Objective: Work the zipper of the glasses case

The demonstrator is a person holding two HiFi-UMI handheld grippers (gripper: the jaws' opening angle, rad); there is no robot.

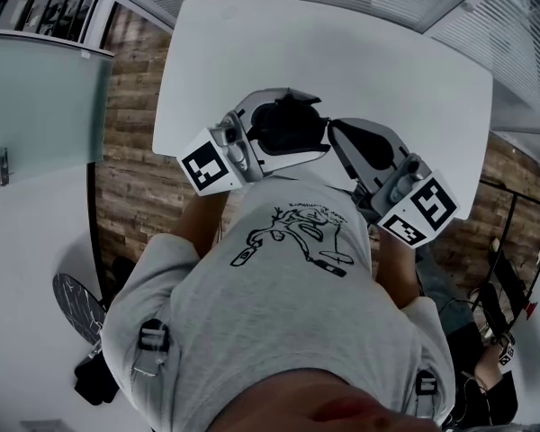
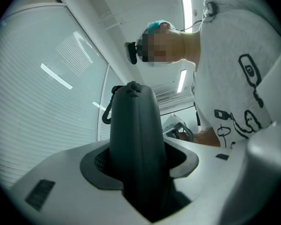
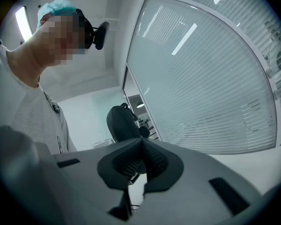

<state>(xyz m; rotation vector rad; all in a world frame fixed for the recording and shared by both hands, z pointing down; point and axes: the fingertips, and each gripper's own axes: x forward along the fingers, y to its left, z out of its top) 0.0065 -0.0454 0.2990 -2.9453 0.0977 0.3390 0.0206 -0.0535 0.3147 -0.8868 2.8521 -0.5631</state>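
Observation:
My left gripper (image 1: 317, 122) is shut on the black glasses case (image 1: 283, 124), held in front of the person's chest above the near edge of the white table (image 1: 342, 52). In the left gripper view the case (image 2: 133, 125) stands upright between the jaws of the left gripper (image 2: 136, 165), with a small loop (image 2: 107, 111) at its top. My right gripper (image 1: 335, 126) is shut, its tips at the case's right end. In the right gripper view the right gripper (image 3: 141, 144) has its tips together just under the case (image 3: 122, 123). Whether they pinch the zipper pull is hidden.
The person's grey printed shirt (image 1: 288, 268) fills the near part of the head view. Wood flooring (image 1: 126, 187) lies left of the table, with a glass panel (image 1: 36, 106) beyond. Glass walls with blinds (image 3: 210, 78) surround the area. Dark items (image 1: 94, 376) sit on the floor at lower left.

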